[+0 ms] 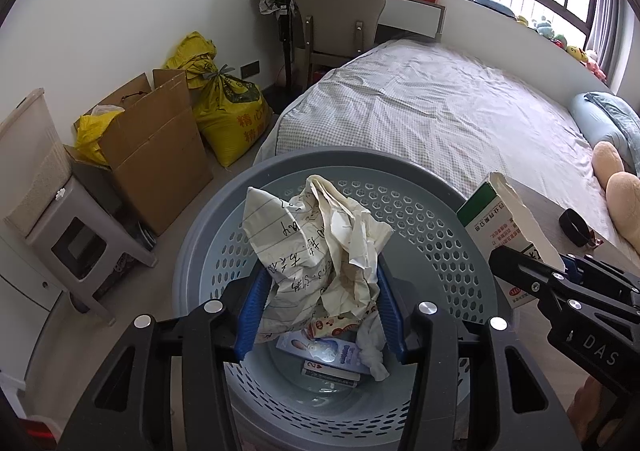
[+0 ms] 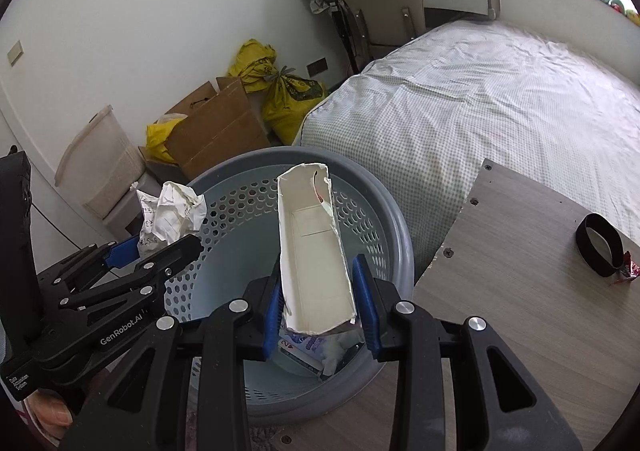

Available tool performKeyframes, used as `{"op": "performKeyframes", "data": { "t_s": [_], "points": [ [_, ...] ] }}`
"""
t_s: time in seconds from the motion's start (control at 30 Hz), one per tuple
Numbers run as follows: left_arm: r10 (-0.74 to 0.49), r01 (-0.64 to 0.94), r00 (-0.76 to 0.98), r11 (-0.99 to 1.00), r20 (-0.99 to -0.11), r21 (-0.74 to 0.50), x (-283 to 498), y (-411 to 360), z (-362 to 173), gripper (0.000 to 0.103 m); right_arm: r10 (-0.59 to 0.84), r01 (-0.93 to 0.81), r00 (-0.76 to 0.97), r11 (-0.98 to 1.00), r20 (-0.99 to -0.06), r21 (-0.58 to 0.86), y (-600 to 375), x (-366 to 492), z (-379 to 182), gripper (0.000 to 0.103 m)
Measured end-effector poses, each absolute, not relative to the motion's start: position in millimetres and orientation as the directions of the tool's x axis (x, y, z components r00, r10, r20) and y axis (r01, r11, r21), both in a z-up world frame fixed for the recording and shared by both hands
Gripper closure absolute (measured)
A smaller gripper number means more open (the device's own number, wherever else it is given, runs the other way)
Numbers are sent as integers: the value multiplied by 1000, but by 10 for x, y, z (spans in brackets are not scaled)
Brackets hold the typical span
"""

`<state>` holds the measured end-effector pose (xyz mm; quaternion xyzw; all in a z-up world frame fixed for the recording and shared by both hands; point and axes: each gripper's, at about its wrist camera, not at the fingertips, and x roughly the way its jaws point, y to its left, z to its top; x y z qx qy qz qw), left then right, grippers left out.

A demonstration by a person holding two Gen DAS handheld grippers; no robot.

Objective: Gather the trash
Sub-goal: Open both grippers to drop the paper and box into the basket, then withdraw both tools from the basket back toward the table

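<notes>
My left gripper (image 1: 320,291) is shut on a crumpled sheet of lined, handwritten paper (image 1: 312,235) and holds it over the round grey perforated basket (image 1: 400,167). My right gripper (image 2: 318,271) is shut on a torn-open white carton (image 2: 312,251), green-sided in the left wrist view (image 1: 500,219), above the same basket (image 2: 384,203). The left gripper (image 2: 156,247) with its paper (image 2: 172,211) hangs over the basket's left rim. Small packets (image 1: 320,351) and a white tissue (image 1: 372,347) lie on the basket's bottom.
A wooden tabletop (image 2: 520,291) on the right carries a black band (image 2: 600,247) and a red wrapper (image 2: 624,271). Behind the basket lies a checked bed (image 2: 480,99). Cardboard boxes (image 1: 160,147), yellow bags (image 1: 232,107), a grey stool (image 1: 80,235) and a chair (image 1: 336,11) line the wall.
</notes>
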<state>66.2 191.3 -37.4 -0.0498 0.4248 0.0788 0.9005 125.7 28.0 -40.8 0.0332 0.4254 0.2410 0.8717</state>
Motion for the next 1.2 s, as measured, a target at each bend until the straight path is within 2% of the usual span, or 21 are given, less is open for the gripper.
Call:
{"op": "performKeyframes", "data": {
  "t_s": [0.13,0.2,0.27,0.3,0.33,1.2],
  "points": [
    [104,-189,627,982,-772,-21,668,1913,-372,52,447,-394,533,883,-719,257,270,1267,-388,69],
    [106,-191,627,981,-772,-20,662,1911,-369,49,448,-393,540,883,-713,257,253,1257,-367,65],
    [110,-193,630,981,-769,-18,655,1911,-363,42,447,-392,549,884,-706,254,237,1238,-341,52],
    [114,-195,632,981,-767,-15,645,1905,-358,36,445,-390,555,885,-702,253,227,1228,-327,50],
    [118,-198,633,980,-765,-13,639,1909,-353,35,444,-390,559,886,-700,251,218,1222,-316,49],
    [110,-197,652,980,-750,-27,436,1831,-213,32,443,-373,594,891,-672,258,37,1036,-192,45]
  ]
}}
